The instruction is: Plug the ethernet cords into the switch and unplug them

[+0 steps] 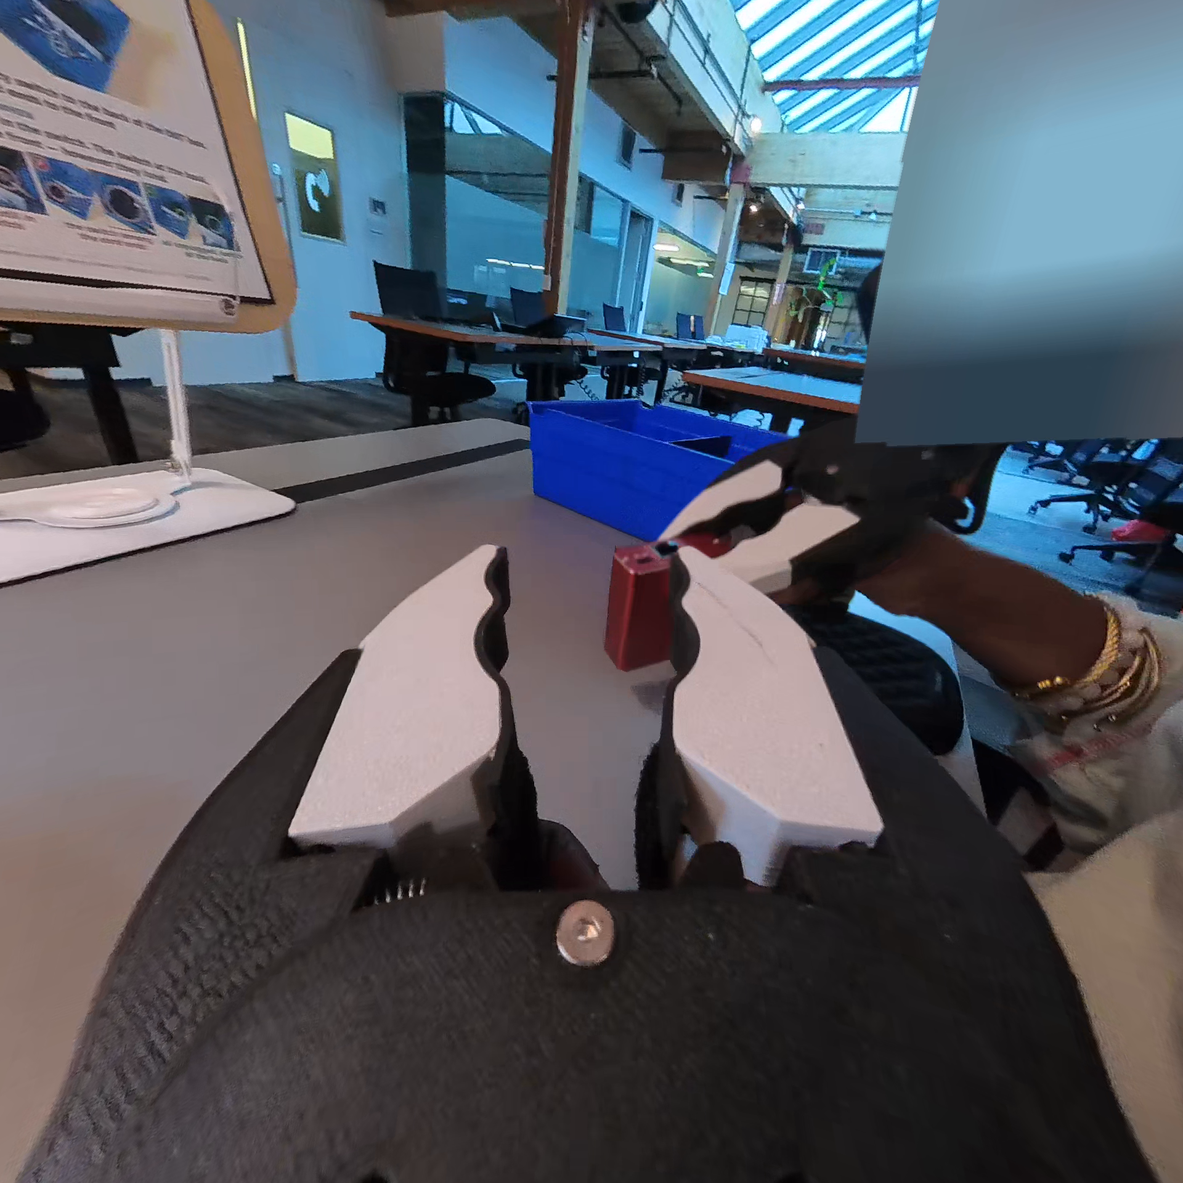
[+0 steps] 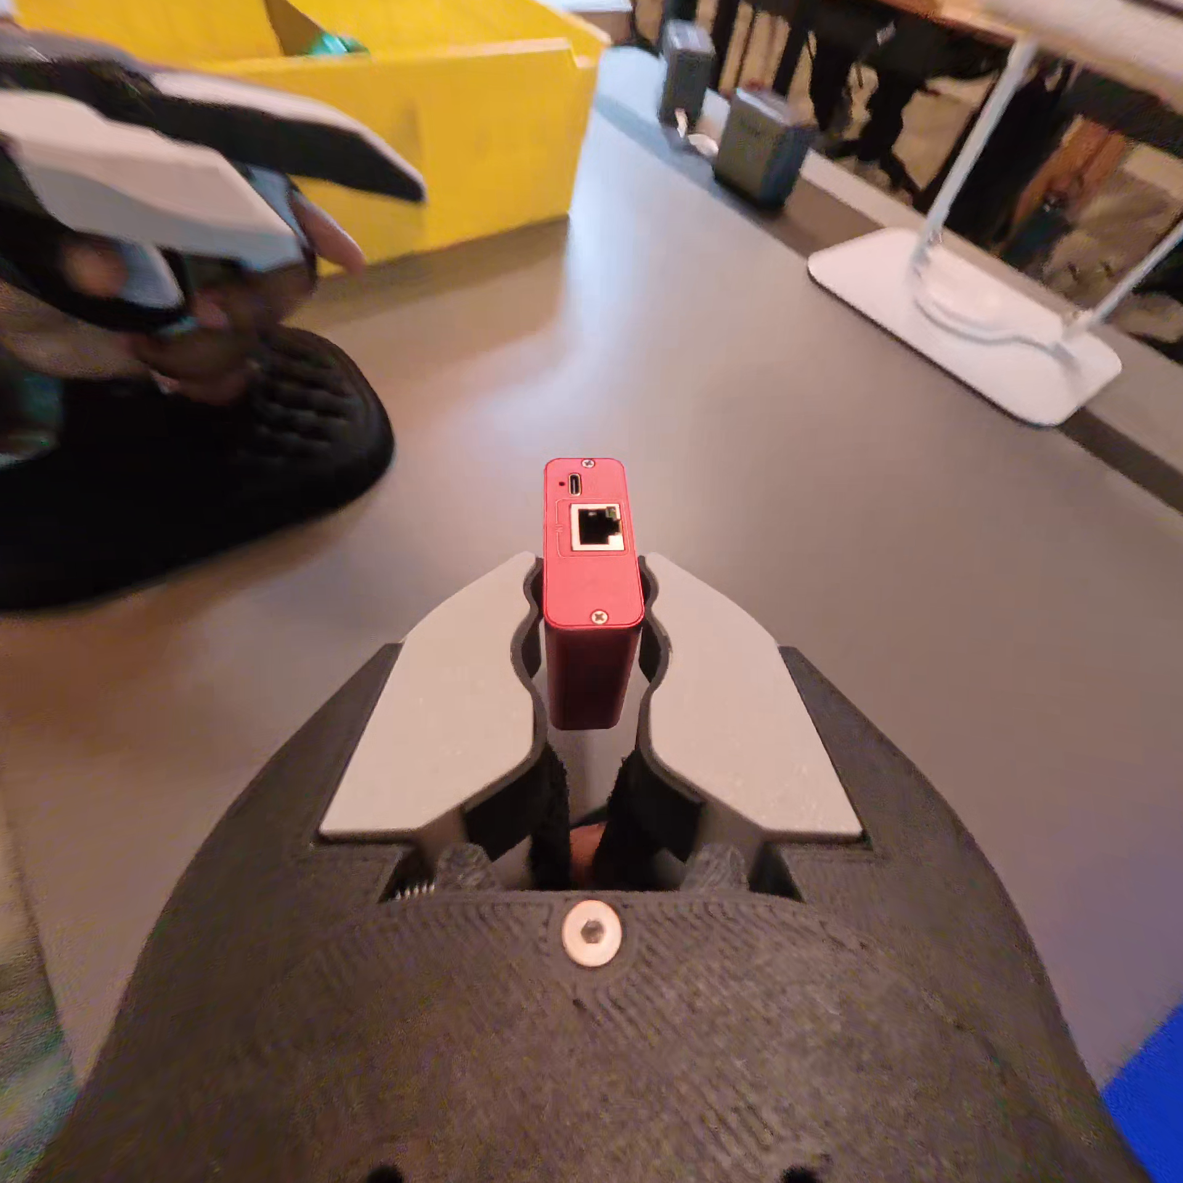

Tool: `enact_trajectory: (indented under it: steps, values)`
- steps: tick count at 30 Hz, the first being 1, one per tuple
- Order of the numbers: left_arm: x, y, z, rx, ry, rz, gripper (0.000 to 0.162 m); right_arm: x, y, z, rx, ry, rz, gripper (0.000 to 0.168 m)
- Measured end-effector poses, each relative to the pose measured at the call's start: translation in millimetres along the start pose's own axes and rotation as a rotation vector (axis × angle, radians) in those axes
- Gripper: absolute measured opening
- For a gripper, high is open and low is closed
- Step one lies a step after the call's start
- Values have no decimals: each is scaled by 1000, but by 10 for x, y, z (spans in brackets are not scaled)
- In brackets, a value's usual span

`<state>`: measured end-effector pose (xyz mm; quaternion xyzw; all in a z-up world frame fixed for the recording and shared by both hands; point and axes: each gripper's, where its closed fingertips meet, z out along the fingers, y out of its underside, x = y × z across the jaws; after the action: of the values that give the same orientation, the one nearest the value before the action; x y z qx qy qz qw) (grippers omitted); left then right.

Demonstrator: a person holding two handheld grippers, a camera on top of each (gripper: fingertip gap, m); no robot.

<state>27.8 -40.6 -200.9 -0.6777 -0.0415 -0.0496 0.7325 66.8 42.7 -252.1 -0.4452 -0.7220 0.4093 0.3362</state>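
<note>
Currently, the right gripper (image 2: pixel 592 563) is clamping the small red metal box-shaped switch (image 2: pixel 592 576) between its two grey fingers (image 2: pixel 474 672), with the jaws closed against the two long sides of the housing. The switch is standing upright on the grey-brown tabletop (image 2: pixel 768 512), and its end face, carrying a square network port and a small slot-shaped port, is pointing up toward the camera. About half of this end face is projecting past the fingertips toward 12 o'clock; the rest is sitting inside the jaws, roughly centred between them. No cord is occupying the network port.

The left gripper (image 1: pixel 586 563) is hovering with its jaws parted by a moderate gap and is holding nothing. In the left wrist view the red switch (image 1: pixel 637 614) is showing at 1 o'clock, partly hidden behind the right-hand fingertip and outside the gap rather than between the jaws. The right gripper (image 1: pixel 672 544) is reaching in from 3 o'clock, its fingertips meeting the top of the switch, with a person's hand (image 1: pixel 960 608) behind it.

A blue plastic bin (image 1: pixel 614 467) is sitting beyond the switch at 12 o'clock. A white stand base (image 1: pixel 160 506) is resting at 10 o'clock in that view. In the right wrist view a yellow plastic bin (image 2: pixel 461 128) is lying at 11 o'clock, and the left gripper (image 2: pixel 365 224) is hanging at 10 o'clock above a black rounded object (image 2: pixel 224 461).
</note>
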Motion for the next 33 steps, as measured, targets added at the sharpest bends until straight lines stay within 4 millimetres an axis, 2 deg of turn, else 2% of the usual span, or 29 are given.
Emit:
enact_trajectory:
  steps: [3, 10, 22, 25, 27, 28, 31, 33]
  values:
    - [-34, -37, -24, 38, -33, 10, 47, 71, 145, 54, -41, 44, 43, 27]
    - [-45, -34, -27, 45, -40, 14, 48, 102, 262, 160, -83, 84, 97, 27]
    - [-73, -23, -35, 47, -51, -4, 48, 76, 379, 127, -148, 75, 140, 29]
    - [-63, -29, -36, 49, -51, 6, 50, 70, 232, 109, -53, 52, 73, 55]
    - [-50, -37, -35, 46, -52, 16, 51, 88, 43, 47, 86, 48, 9, 81]
    - [-42, -40, -35, 41, -53, 18, 51, 107, -49, 0, 165, 52, -13, 89]
    - [21, -65, -50, 1, -36, 15, 54, 190, -147, -109, 296, 78, -32, 92]
    - [44, -182, -129, -22, -25, 28, 55, 196, -139, -124, 313, 59, -13, 92]
